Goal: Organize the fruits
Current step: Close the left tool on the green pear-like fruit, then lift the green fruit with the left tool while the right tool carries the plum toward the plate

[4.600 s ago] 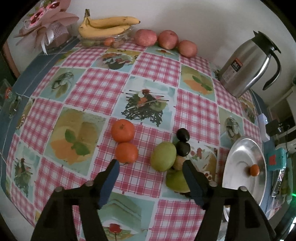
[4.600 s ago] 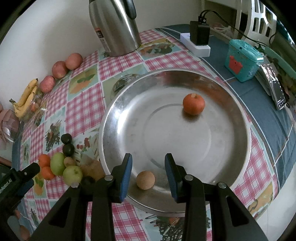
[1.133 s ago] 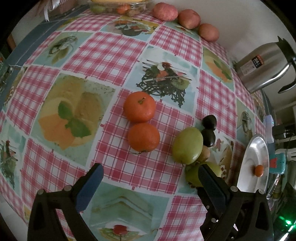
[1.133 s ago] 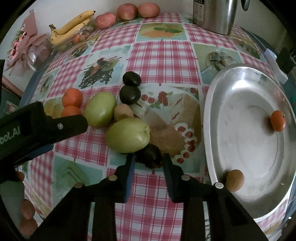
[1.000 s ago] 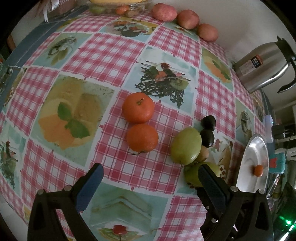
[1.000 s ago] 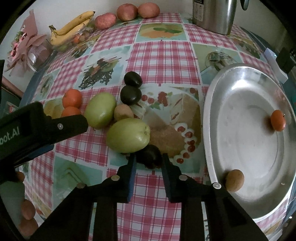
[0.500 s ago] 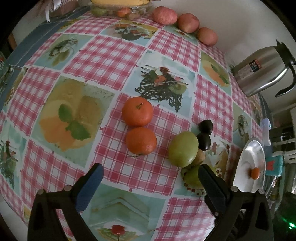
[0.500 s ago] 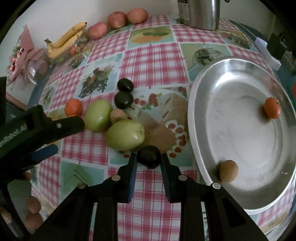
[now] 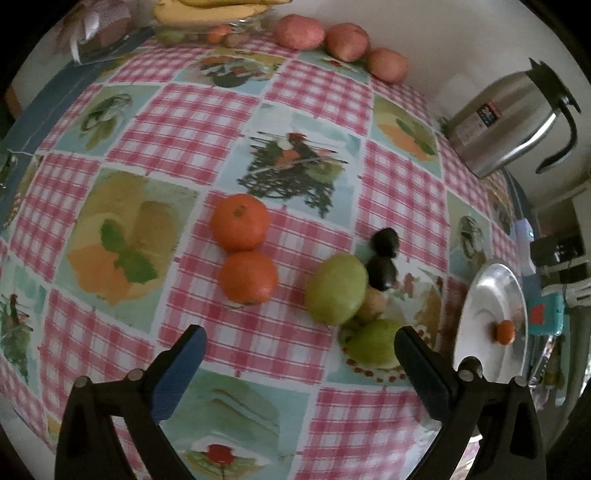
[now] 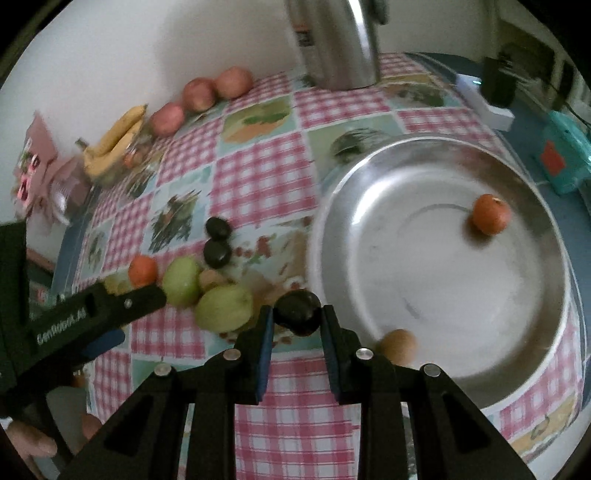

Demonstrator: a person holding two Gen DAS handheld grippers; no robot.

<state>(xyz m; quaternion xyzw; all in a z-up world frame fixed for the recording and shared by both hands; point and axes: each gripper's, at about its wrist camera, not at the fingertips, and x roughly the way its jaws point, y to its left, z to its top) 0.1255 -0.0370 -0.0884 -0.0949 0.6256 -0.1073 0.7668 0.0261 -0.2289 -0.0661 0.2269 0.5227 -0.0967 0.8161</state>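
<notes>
My right gripper is shut on a dark plum and holds it above the table beside the left rim of the steel plate. The plate holds a small orange and a brown fruit. My left gripper is open and empty, above the tablecloth. Ahead of it lie two oranges, two green fruits, a small brown fruit between them, and two dark plums.
A steel jug stands at the back right. Three red apples and bananas lie along the wall. A teal box and a white power strip lie beyond the plate.
My right gripper has closed on the dark plum, lifted it off the table and swung right toward the plate. My left gripper has drawn back slightly and stays open.
</notes>
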